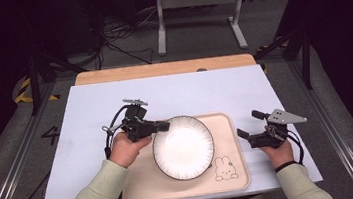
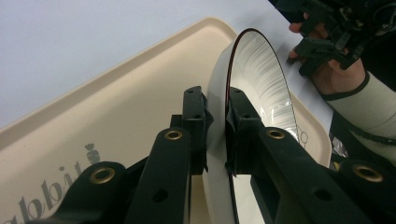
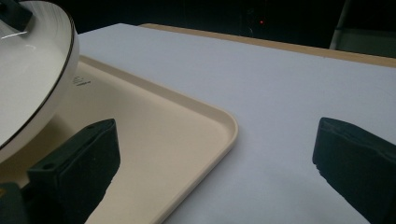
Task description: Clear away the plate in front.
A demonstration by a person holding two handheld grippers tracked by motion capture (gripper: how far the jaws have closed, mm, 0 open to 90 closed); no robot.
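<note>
**Two grippers, one plate pinched at its rim**

Two hand-held grippers work at the bench (image 1: 113,94), which is covered by a pale sheet with a strip of wood showing along its far edge. Near the bench's front edge, about midway along it, lies a cream tray (image 1: 233,173) with a small rabbit drawing (image 1: 225,169) in its front right corner and the word "rabbit" printed along one side.

On the tray's left half is a white plate (image 1: 184,148) with a thin dark rim line and fine ribbing round its border. The left gripper (image 1: 162,126) comes in from the tray's left edge, and its fingers (image 2: 195,122) are clenched on the plate's far left rim, one on the underside and one on the upper face. In the left gripper view the plate (image 2: 261,79) stands tilted on edge relative to the tray (image 2: 116,107) beneath it; whether its far side touches the tray cannot be told.

The right gripper (image 1: 248,129) is held over the bare bench just off the tray's right edge, apart from the plate. Its fingers (image 3: 81,168) are released and stand wide, with the tray's corner (image 3: 224,126) and bare bench between them and nothing grasped.
</note>
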